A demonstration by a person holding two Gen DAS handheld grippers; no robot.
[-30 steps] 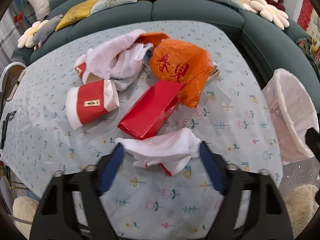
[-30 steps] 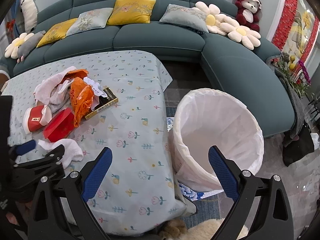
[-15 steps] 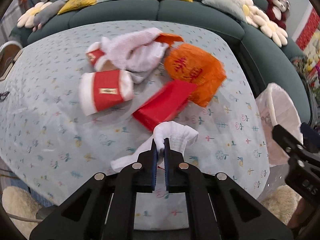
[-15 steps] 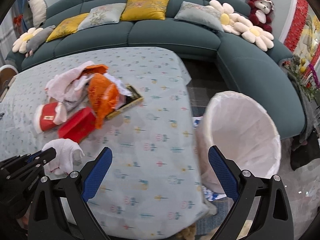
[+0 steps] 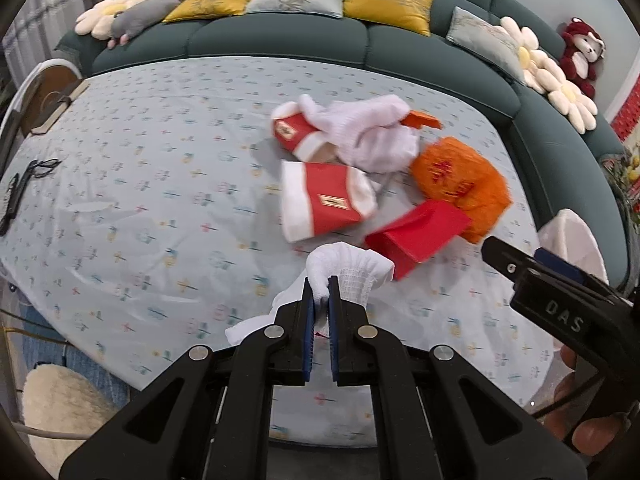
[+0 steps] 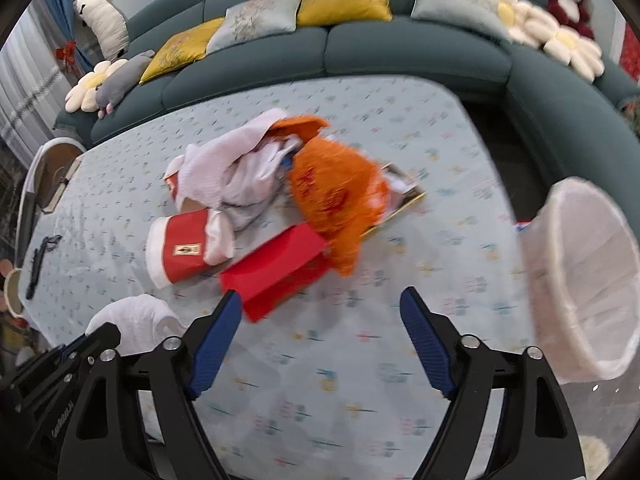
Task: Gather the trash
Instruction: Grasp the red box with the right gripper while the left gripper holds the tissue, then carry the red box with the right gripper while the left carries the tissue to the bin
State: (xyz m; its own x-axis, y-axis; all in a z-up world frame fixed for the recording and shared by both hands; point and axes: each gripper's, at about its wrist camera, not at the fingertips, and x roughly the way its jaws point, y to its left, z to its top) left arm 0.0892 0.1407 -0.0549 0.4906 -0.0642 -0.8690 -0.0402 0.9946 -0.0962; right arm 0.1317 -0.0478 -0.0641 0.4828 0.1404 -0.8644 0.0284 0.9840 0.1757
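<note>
Left wrist view: we note the white crumpled cloth (image 5: 352,270) pinched in the closed left gripper (image 5: 321,286), just beside the red box (image 5: 418,232). Right gripper (image 6: 320,312) gapes wide, seemingly empty, near that box; lined bin (image 6: 580,272) well apart.

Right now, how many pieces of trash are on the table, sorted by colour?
White: 2, the crumpled tissue in the left gripper and the cloth heap.
Red and white cartons: 2.
Red box: 1.
Orange bag: 1.
Total: 6.
</note>
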